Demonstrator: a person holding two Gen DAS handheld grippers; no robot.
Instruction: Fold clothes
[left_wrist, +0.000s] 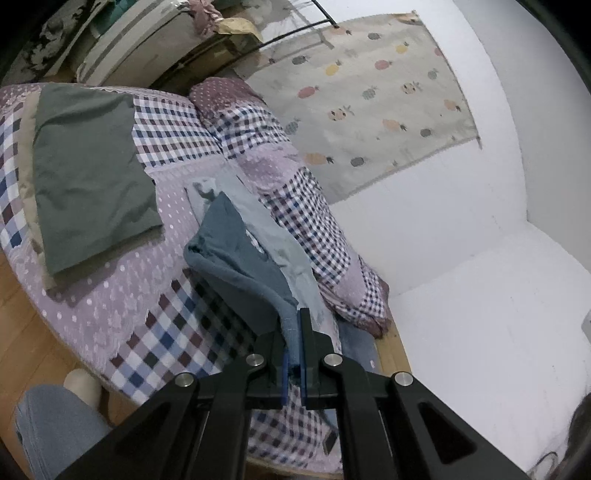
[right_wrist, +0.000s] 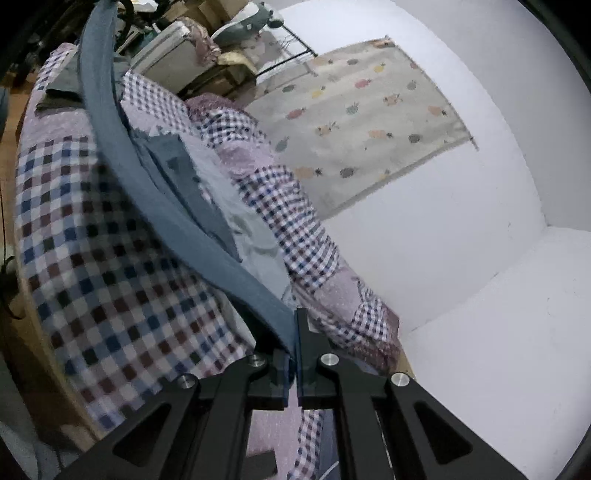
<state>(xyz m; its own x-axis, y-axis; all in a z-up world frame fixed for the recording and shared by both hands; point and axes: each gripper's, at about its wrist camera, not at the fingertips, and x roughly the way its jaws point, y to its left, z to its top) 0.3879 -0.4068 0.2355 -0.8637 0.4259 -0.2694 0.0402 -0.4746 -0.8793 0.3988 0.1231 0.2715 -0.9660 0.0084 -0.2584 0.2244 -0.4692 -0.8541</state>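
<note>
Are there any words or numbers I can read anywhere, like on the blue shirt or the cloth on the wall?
No words or numbers can be read in either view.
Blue shirt, held by the left tongs and right tongs: a small pale patch on it, too blurred to read.
Wall cloth: only little fruit pictures, no letters.
Folded green garment: plain.

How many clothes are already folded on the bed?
1: a dark green garment lies folded on the bed, away from the wall. The blue garment is held up by both grippers. More may be hidden.
</note>
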